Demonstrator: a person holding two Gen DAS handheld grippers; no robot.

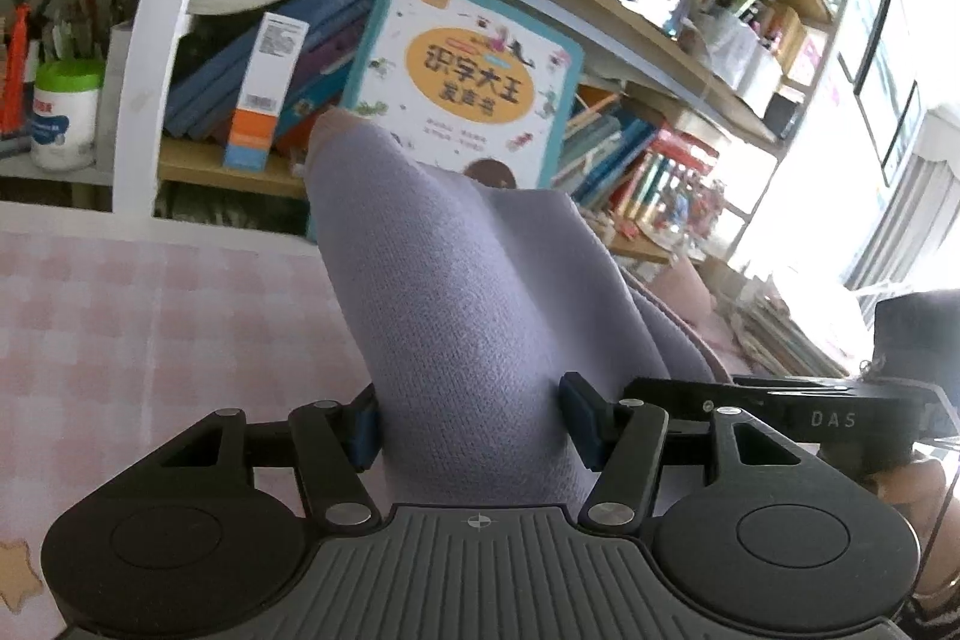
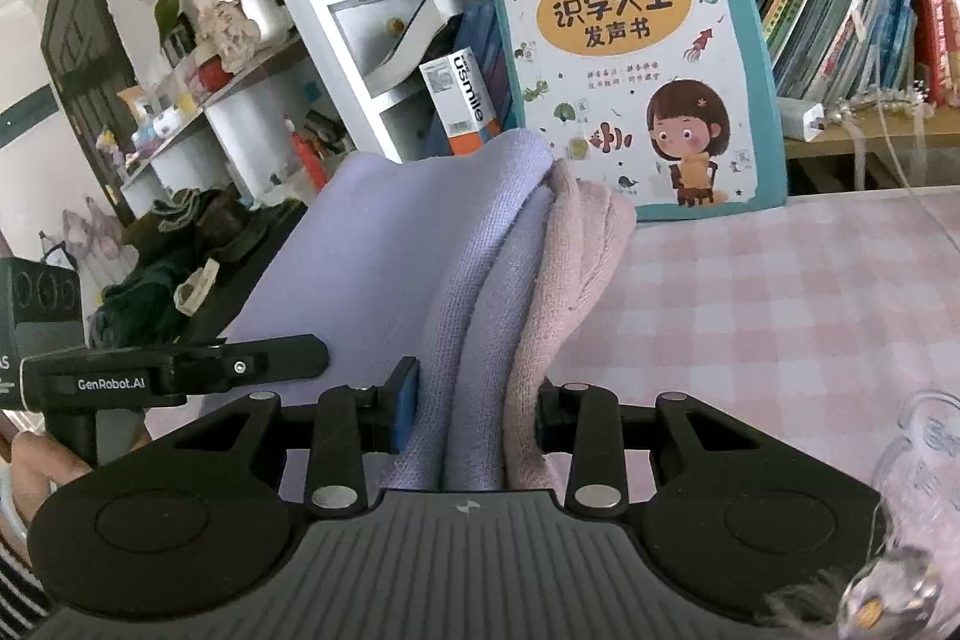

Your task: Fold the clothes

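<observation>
While both claws are clamping the cloth (image 1: 456, 292), I'm holding it w/ L claw (image 1: 471, 421) and R claw (image 2: 474, 409) side by side, fabric running straight fwd toward the book (image 2: 636, 52).

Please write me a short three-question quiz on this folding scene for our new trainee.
1. True or false: the left gripper is empty.
2. What does the right gripper clamp? A) a book B) the lilac garment and a pink layer C) a glass
3. What stands upright behind the garment?

Key: 1 false, it grips the garment. 2 B. 3 the children's book.
</observation>
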